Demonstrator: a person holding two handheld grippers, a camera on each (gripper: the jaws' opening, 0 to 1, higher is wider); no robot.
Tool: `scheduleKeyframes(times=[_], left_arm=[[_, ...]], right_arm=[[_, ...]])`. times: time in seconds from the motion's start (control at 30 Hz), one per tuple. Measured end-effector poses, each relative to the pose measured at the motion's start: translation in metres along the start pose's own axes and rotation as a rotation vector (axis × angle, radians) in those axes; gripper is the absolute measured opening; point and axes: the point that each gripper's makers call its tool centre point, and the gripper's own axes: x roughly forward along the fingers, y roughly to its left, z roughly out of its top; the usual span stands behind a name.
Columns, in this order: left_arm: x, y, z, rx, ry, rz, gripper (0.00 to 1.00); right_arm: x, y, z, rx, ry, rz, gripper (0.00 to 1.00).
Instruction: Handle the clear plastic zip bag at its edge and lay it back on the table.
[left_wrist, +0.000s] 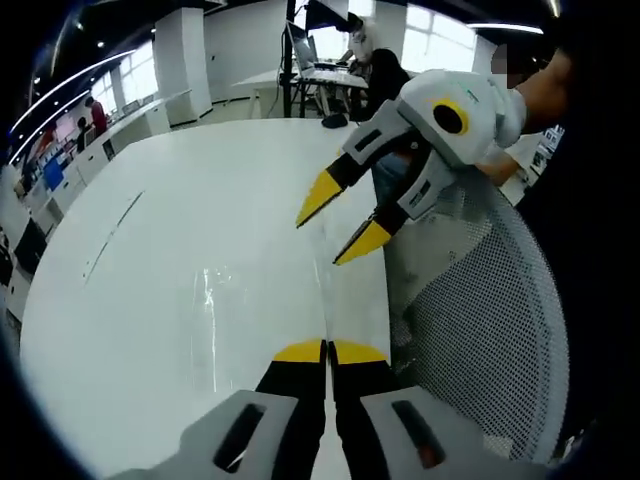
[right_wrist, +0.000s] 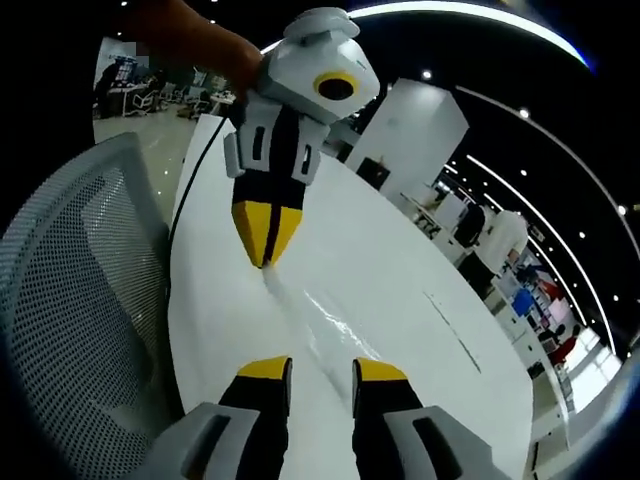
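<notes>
**Fingers of both grippers at the near edge of the clear bag**

Fingers (left_wrist: 300, 352) of the left gripper (left_wrist: 327, 352) were pressed together, their yellow tips meeting on the near edge of the clear plastic zip bag (left_wrist: 215, 290); whether film was actually pinched between them could not be told. From the right gripper view those same fingers (right_wrist: 265, 232) tapered to a closed point touching the white counter (right_wrist: 400, 300), with the glossy bag (right_wrist: 335, 325) stretching away from that point. The right gripper (right_wrist: 321, 369) had its fingers apart, empty, just above the bag's near edge. In the left gripper view it (left_wrist: 340, 222) hung spread over the counter (left_wrist: 150, 300), a hand (left_wrist: 535, 90) behind it.

Beyond the fingers the counter ran broad and bare to its far rim. Beside them, past the counter's edge, stood a white mesh chair (left_wrist: 490, 320). No writing could be read.
</notes>
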Motion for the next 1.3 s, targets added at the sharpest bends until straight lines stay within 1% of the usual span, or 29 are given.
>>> scheduleKeyframes(times=[0.17,0.27,0.37,0.43,0.5,0.57,0.63,0.73,0.77,0.83,0.97,1.03,1.2,1.3], left_arm=[[-0.003,-0.005,0.003,0.028,-0.003,-0.023,0.00],[-0.002,-0.003,0.003,0.031,-0.006,-0.023,0.00],[-0.003,0.000,0.000,0.058,-0.005,-0.006,0.01],[-0.003,0.000,-0.001,0.082,-0.009,-0.001,0.08],[-0.004,0.001,-0.004,0.127,0.006,0.022,0.14],[-0.005,0.000,-0.003,0.191,0.009,0.058,0.18],[-0.006,0.000,-0.003,0.216,0.017,0.072,0.17],[-0.007,-0.001,-0.001,0.233,0.013,0.088,0.16],[-0.007,0.001,0.000,0.261,0.019,0.106,0.13],[-0.007,0.001,0.003,0.293,0.024,0.121,0.09],[-0.005,0.003,0.005,0.357,0.044,0.135,0.04],[-0.002,0.003,0.004,0.368,0.053,0.128,0.00],[-0.001,0.008,0.000,0.406,0.072,0.136,0.00],[-0.001,0.008,-0.001,0.404,0.077,0.130,0.00]], right_arm=[[0.001,0.004,0.010,-0.013,-0.027,0.029,0.07],[0.001,0.006,0.012,-0.016,-0.035,0.040,0.04],[0.001,0.008,0.013,-0.026,-0.038,0.053,0.01],[0.002,0.010,0.014,-0.039,-0.037,0.061,0.00],[0.002,0.012,0.015,-0.032,-0.039,0.073,0.00],[0.003,0.013,0.015,-0.043,-0.039,0.080,0.00],[0.004,0.016,0.016,-0.035,-0.039,0.096,0.00],[0.004,0.018,0.018,-0.053,-0.032,0.106,0.00],[0.004,0.018,0.018,-0.052,-0.032,0.109,0.00],[0.005,0.018,0.018,-0.051,-0.032,0.110,0.00],[0.006,0.020,0.018,-0.050,-0.029,0.122,0.00],[0.006,0.020,0.018,-0.044,-0.029,0.123,0.00],[0.005,0.019,0.019,0.001,-0.020,0.121,0.00],[0.005,0.020,0.024,0.016,-0.039,0.119,0.02]])
